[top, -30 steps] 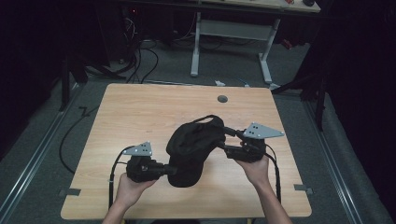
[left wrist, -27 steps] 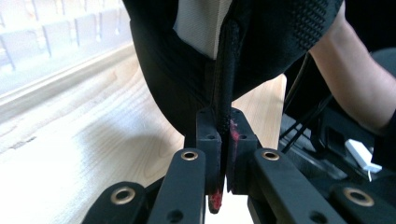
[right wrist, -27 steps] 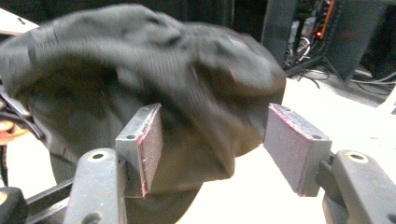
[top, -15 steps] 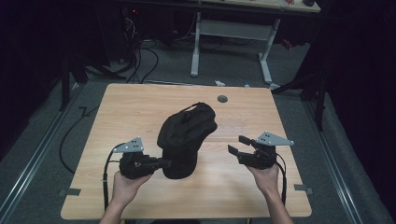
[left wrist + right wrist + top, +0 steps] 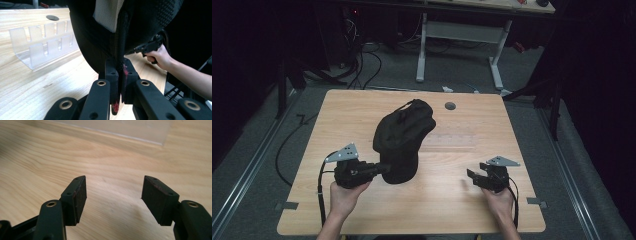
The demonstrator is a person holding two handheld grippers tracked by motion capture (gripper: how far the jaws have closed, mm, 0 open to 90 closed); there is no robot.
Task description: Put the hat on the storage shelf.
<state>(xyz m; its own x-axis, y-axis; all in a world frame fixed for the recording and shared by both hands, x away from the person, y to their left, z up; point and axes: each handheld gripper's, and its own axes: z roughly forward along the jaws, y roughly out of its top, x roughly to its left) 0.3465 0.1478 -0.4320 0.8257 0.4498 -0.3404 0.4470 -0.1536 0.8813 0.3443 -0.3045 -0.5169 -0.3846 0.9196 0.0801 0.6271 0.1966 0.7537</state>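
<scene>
The black cap (image 5: 403,137) hung lifted over the bench (image 5: 337,115), its lower edge clamped in the left tool (image 5: 119,82). The right tool (image 5: 113,197), jaws apart and holding nothing, sat well right of the cap, near a clear plastic rack (image 5: 40,47).

Black cap (image 5: 402,137) near table centre; inside shows off-white lining patch (image 5: 107,13) & black mesh. Table (image 5: 362,210): light wood grain w/ small grey disc (image 5: 450,106) nr far edge. Clear plastic rack (image 5: 42,46) by cap. Both grippers black; left gripper (image 5: 119,85) pads w/ red smudges; right gripper (image 5: 113,197) pads dark brown.
</scene>
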